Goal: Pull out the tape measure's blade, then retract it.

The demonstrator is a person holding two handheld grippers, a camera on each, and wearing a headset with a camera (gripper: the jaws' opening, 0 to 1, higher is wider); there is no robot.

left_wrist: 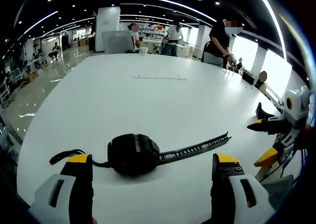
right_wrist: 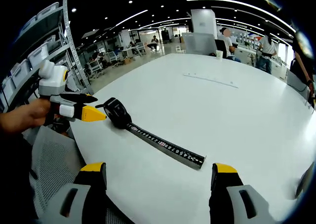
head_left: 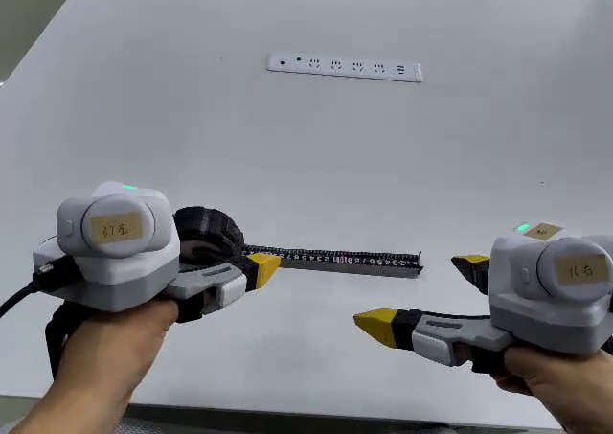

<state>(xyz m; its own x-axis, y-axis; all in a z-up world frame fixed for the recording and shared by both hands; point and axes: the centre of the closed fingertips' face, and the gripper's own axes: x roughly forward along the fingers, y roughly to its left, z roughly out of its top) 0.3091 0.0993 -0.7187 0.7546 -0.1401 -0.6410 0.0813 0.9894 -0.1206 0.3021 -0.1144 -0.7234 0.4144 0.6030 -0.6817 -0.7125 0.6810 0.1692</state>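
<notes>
A black tape measure [head_left: 206, 231] lies on the white table [head_left: 316, 156], its blade [head_left: 335, 260] pulled out to the right and flat on the surface. In the head view my left gripper [head_left: 230, 247] stands open around the case, one yellow fingertip [head_left: 264, 263] at the blade's root. The left gripper view shows the case [left_wrist: 133, 154] just ahead between the wide jaws of that gripper [left_wrist: 151, 160], not clamped. My right gripper [head_left: 423, 292] is open, just right of the blade's end. From the right gripper [right_wrist: 159, 168], the blade tip [right_wrist: 196, 160] lies slightly ahead, free.
A white power strip [head_left: 345, 67] lies far back on the table. The table's near edge [head_left: 316, 415] runs close under both hands. People stand beyond the far side [left_wrist: 217, 41]. A mesh chair back [right_wrist: 54, 159] sits left in the right gripper view.
</notes>
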